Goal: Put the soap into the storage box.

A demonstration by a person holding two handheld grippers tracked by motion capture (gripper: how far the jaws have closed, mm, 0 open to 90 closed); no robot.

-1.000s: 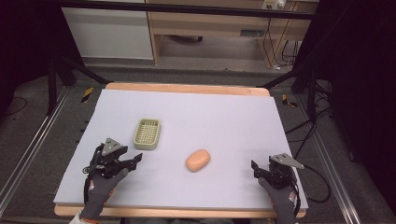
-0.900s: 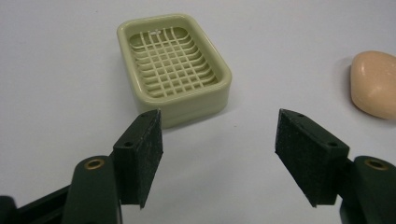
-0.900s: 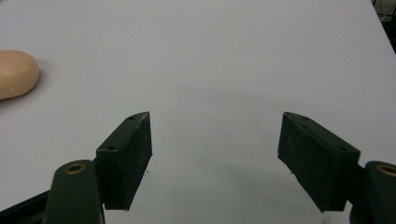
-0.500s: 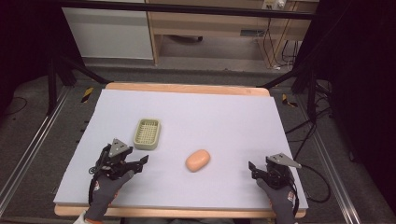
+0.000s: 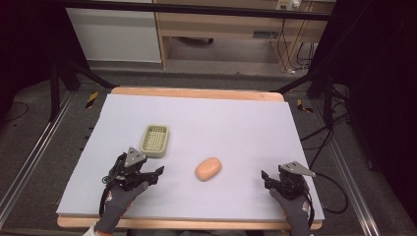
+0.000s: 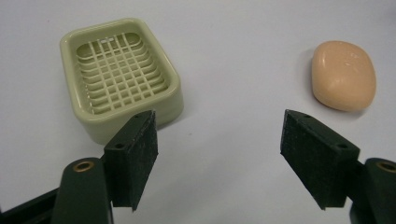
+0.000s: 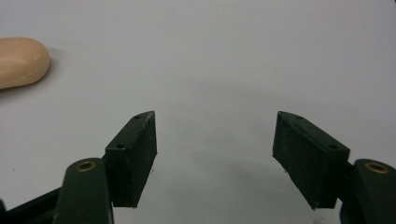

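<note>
While both tongs are held low over the near part of the bench (image 5: 236,118), nothing is gripped by either. The bench is seen as a pale lilac sheet laid on a wooden top, whose bare wood shows along the far and near edges.

Left tongs (image 5: 156,173): held in a grey-gloved left hand (image 5: 122,196) near the near-left corner, jaws spread wide and empty. In the left gripper view the left tongs (image 6: 219,154) are seen with both black pads apart above bare sheet.

Right tongs (image 5: 264,178): held in a grey-gloved right hand (image 5: 292,204) near the near-right corner, jaws likewise spread and empty. In the right gripper view the right tongs (image 7: 215,156) are recorded with pads well apart over bare sheet.

Soap dish (image 5: 155,140): pale green, rectangular, with a slotted grid floor, set upright on the left half of the bench, just beyond the left tongs. It is empty in the left gripper view (image 6: 119,74).

Soap bar (image 5: 208,168): peach-coloured, rounded, lying flat on the sheet toward the near edge, between the two tongs and closer to the left ones, apart from the dish. It is seen at upper right in the left gripper view (image 6: 344,75) and at the left edge of the right gripper view (image 7: 21,61).
</note>
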